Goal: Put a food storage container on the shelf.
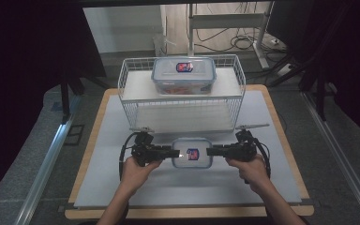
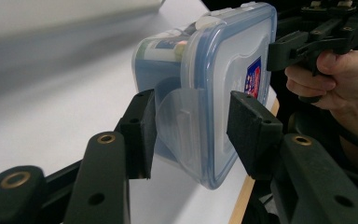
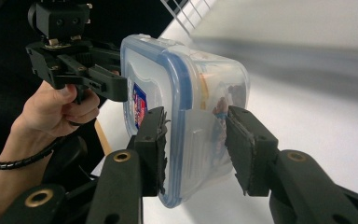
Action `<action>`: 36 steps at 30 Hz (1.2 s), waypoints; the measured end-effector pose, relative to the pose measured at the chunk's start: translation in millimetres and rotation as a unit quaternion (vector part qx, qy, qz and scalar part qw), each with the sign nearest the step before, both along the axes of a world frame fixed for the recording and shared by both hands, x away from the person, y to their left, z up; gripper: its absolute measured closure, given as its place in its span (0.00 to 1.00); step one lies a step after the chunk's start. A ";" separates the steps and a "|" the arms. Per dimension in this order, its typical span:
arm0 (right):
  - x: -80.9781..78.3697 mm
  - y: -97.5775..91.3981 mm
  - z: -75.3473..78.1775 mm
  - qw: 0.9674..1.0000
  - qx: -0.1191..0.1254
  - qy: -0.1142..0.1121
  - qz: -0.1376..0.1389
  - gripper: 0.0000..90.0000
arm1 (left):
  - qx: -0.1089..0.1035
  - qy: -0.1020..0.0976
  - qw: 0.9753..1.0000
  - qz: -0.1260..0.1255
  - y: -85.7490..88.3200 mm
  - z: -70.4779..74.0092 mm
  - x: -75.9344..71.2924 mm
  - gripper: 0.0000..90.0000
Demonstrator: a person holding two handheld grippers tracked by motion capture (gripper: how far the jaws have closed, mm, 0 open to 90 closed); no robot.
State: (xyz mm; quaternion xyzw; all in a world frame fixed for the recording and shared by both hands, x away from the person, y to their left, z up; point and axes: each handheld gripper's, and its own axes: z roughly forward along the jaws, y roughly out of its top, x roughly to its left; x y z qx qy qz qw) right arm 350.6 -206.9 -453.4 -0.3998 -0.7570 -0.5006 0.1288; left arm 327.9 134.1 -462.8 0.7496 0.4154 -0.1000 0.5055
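A clear lidded food container [image 1: 192, 153] with a blue-rimmed lid and a red-and-blue sticker sits at the front middle of the table, between my two grippers. My left gripper [image 1: 174, 152] holds its left end. In the left gripper view the pads [image 2: 140, 135] press the latch flap and lid of the container [image 2: 214, 70] from below and above. My right gripper [image 1: 208, 151] holds the right end the same way. In the right gripper view its pads [image 3: 151, 144] clamp the container [image 3: 186, 74]. Whether the container rests on the mat or hangs just above it, I cannot tell.
A white wire rack [image 1: 122, 84] stands behind, with a second, similar container [image 1: 183, 75] on its upper shelf. Its lower shelf [image 1: 178, 117] is bare. The grey mat [image 1: 178, 187] covers the wooden table; dark floor and stands lie beyond the edges.
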 end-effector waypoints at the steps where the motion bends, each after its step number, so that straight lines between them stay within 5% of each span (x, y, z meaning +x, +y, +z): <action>1: 1.1 1.1 8.1 1.000 0.000 -0.007 0.001 0.65 | -0.001 -0.006 1.000 0.001 1.1 8.0 1.2 0.59; 15: 12.3 9.9 73.1 0.998 0.011 -0.066 0.005 0.65 | 0.010 -0.057 0.998 0.003 10.6 77.3 12.3 0.59; 20: 17.3 12.1 88.2 0.997 0.015 -0.075 0.004 0.65 | 0.009 -0.062 0.998 0.006 12.1 90.2 15.4 0.59; 36: 44.2 20.3 148.8 0.995 0.032 -0.098 0.000 0.64 | 0.012 -0.080 0.996 0.025 20.5 163.6 42.1 0.59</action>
